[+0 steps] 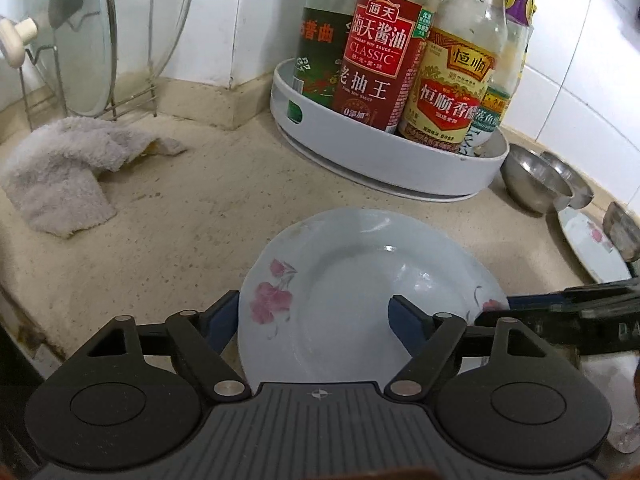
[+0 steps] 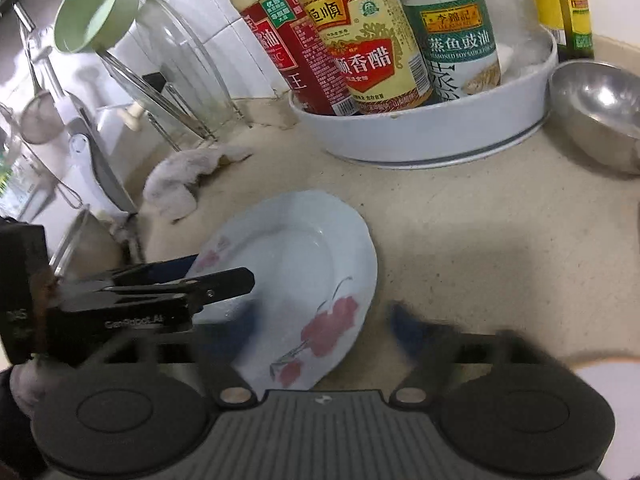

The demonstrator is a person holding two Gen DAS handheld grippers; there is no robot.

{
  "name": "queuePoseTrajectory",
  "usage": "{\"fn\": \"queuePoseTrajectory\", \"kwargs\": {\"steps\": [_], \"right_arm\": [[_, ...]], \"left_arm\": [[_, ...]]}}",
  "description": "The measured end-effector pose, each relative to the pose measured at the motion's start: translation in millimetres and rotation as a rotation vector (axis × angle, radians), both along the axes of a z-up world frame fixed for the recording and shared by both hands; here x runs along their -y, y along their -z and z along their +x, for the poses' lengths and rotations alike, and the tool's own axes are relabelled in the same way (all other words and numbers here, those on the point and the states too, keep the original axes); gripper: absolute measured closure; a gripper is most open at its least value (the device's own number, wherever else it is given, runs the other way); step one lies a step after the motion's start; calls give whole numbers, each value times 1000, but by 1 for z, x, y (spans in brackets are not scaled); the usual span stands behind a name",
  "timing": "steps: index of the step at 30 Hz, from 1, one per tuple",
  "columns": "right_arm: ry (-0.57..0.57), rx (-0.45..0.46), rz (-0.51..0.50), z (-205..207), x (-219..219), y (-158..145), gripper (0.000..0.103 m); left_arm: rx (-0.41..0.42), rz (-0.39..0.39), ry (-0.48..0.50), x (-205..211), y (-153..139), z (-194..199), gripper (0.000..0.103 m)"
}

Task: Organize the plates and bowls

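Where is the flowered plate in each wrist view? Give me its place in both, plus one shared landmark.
Left wrist view: the flowered plate sits bottom centre, between the left gripper fingers.
Right wrist view: the flowered plate lies centre-left on the counter, with the left gripper reaching in over its left rim.
Shared landmark: the white turntable tray of sauce bottles, just behind the plate.

Pale blue scalloped plate wears pink flower prints. White round turntable tray carries a red-labelled soy sauce bottle.
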State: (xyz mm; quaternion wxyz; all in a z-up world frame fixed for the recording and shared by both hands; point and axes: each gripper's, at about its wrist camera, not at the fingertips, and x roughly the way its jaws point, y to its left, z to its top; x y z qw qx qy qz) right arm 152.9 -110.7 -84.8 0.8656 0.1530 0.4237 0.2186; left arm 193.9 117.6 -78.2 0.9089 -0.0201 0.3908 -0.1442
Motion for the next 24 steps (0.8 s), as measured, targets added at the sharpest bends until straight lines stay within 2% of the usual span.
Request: {"fn": "queuePoseTrajectory", "kwargs": {"steps": [5, 10, 19, 24], "right_arm": [[57, -7, 15, 2, 6, 1, 67], [105, -21, 11, 2, 13, -1, 67], [166, 21, 28, -7, 33, -17, 68], [201, 15, 37, -13, 44, -19, 68]], "left_arm": [[-8, -19, -10, -2, -1, 0, 26], [-20, -52, -5, -1, -2, 1, 32], [-9, -92, 33, 12, -11, -2, 34], [0, -107, 57, 22, -13, -3, 34]]}}
